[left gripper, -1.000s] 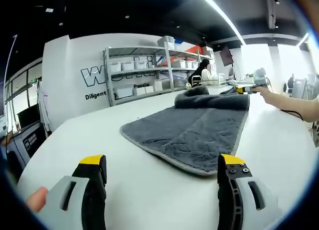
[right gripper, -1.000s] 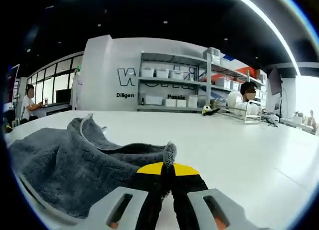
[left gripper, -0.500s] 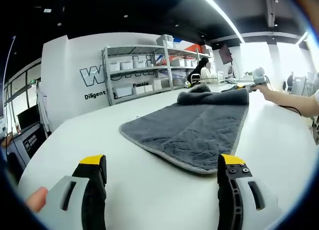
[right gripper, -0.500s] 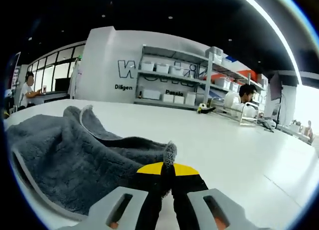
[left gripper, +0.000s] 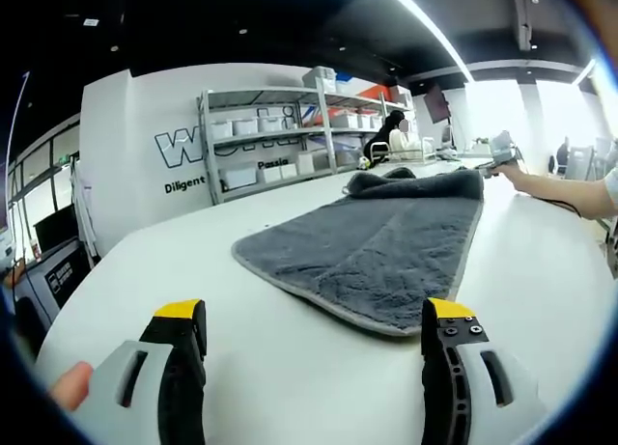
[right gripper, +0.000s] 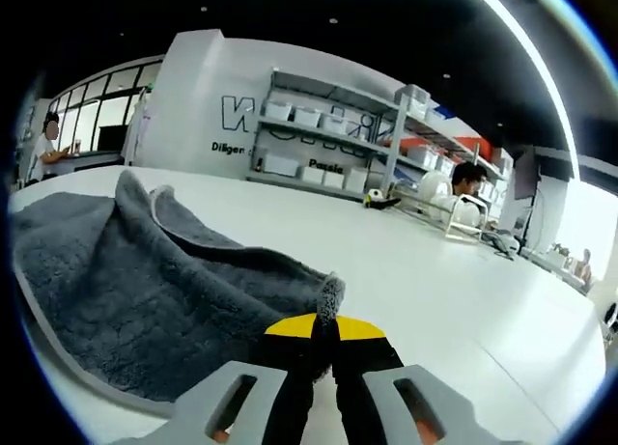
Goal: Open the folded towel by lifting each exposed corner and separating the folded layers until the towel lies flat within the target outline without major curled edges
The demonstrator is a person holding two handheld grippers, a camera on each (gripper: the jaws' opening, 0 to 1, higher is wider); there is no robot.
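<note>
A dark grey towel (left gripper: 372, 242) with a pale hem lies spread on the white table (left gripper: 174, 271), its far end still rumpled. My left gripper (left gripper: 314, 319) hovers open over bare table, short of the towel's near edge. In the left gripper view the right gripper (left gripper: 497, 155) holds the towel's far right corner. In the right gripper view my right gripper (right gripper: 323, 324) is shut on a towel corner (right gripper: 330, 292) that pokes up between its yellow tips. The rest of the towel (right gripper: 126, 271) spreads to the left with a raised fold.
Metal shelving (left gripper: 290, 141) with white bins stands along the far wall. A person (right gripper: 468, 180) sits beyond the table near a wire rack (right gripper: 454, 213). An arm (left gripper: 560, 189) reaches in from the right. A fingertip (left gripper: 72, 382) shows beside my left jaw.
The right gripper has drawn the towel corner farther out, and the bunched far end has flattened and stretched. The left gripper has stayed put.
</note>
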